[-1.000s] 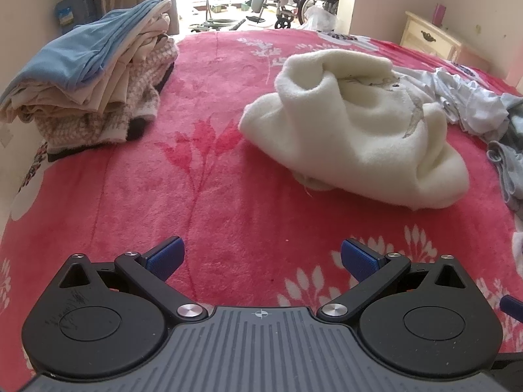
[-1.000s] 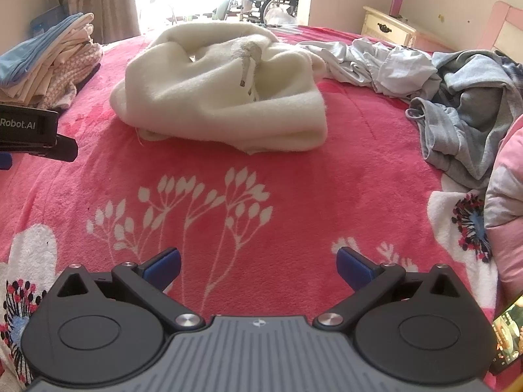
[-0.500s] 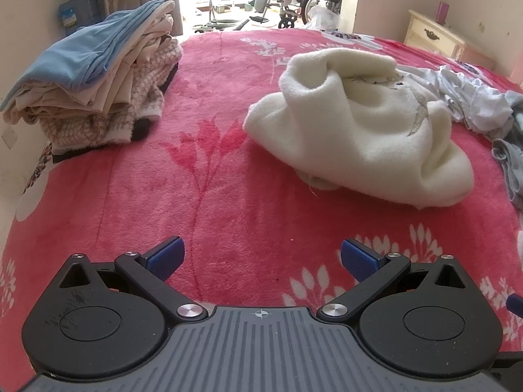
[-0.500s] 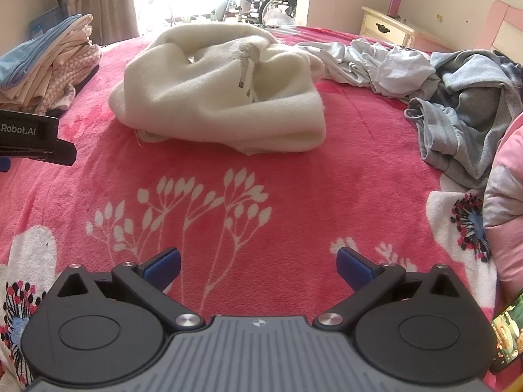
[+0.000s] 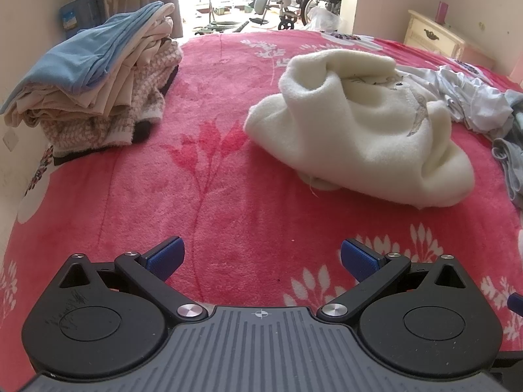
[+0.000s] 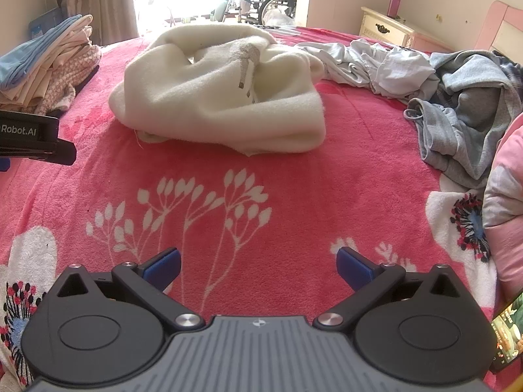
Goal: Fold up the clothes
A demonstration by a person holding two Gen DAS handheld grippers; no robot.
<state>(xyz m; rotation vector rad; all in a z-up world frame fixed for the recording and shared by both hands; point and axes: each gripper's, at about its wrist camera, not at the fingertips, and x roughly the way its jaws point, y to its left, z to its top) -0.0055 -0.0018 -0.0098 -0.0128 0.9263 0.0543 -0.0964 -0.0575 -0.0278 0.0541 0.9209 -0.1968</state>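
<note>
Two grippers above a pink flowered blanket (image 5: 228, 196): left gripper (image 5: 260, 258) with jaws spread wide, holding nothing; right gripper (image 6: 258, 263) likewise wide and empty. One cream fleece garment (image 5: 359, 124) crumpled mid-bed, well ahead of both, touched by neither. One stack of folded clothes (image 5: 91, 88) at far left, blue piece on top. One heap of unfolded grey and pale clothes (image 6: 425, 88) at right. One nightstand (image 6: 385, 29) behind.

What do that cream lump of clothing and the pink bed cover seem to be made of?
The cream garment looks like thick fleece: matte, fuzzy nap, soft rounded folds. The pink bed cover looks like plush, velvety pile, probably synthetic: short fibres show brush marks around its printed white leaves. Neither fibre can be confirmed by sight.
</note>
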